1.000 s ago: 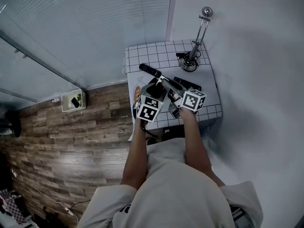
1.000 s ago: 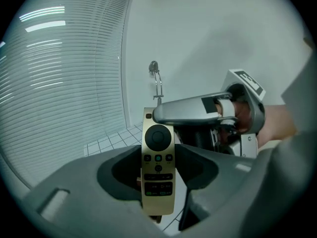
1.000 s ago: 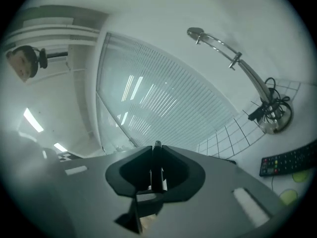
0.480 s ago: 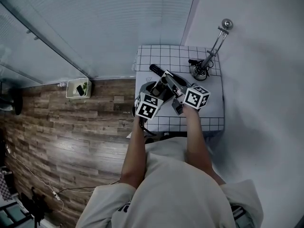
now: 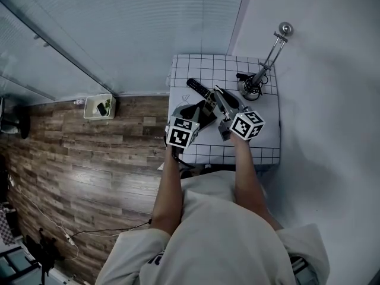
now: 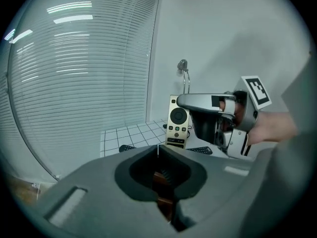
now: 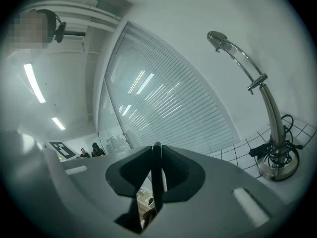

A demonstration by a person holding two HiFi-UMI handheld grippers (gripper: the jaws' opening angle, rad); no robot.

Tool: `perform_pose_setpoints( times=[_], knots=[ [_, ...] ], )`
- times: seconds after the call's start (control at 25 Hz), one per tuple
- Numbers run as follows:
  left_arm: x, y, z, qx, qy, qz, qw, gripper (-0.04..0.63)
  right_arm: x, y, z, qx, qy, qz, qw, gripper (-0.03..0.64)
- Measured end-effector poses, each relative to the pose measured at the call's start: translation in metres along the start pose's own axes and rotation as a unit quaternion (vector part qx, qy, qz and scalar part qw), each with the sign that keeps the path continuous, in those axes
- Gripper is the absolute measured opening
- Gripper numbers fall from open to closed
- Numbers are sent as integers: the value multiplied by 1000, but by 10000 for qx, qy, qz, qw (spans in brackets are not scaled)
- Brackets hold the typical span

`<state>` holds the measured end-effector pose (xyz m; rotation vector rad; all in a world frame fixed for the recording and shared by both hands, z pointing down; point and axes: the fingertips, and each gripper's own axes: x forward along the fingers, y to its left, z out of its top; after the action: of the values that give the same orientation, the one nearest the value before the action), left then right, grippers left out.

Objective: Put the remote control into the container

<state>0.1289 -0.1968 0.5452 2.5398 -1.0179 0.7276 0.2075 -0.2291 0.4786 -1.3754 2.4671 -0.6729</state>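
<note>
Between the right gripper's [image 7: 156, 150] clamped jaws: remote control [image 6: 178, 120], slim, stiff, light, probably slick plastic; a mid-body pinch would steady it. Left gripper [image 6: 157, 148] alongside: jaws just closed, empty.

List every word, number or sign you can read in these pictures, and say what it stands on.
No words or numbers can be read.
Remote: button marks, too small to read.
Cubes: black-and-white square markers, no letters.
Dark remote on the table: too small and blurred to read.
</note>
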Motion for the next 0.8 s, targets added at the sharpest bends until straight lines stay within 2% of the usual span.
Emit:
perform_pose_setpoints(
  times=[0.04,0.4,0.56,0.8],
  knots=[
    [0,0,-3,-40,12,31,10000,5,-1,-2,-2,-53,-5,-29,10000,58],
    [-2,11,-19,-621,27,339,9975,5,1,-11,-44,-472,79,-307,9984,58],
    [-4,13,-24,-822,25,494,9954,5,2,-14,-64,-408,288,-291,9983,58],
    [-8,8,-41,-908,117,647,9937,5,0,-26,-84,-202,519,-306,9980,58]
  ],
)
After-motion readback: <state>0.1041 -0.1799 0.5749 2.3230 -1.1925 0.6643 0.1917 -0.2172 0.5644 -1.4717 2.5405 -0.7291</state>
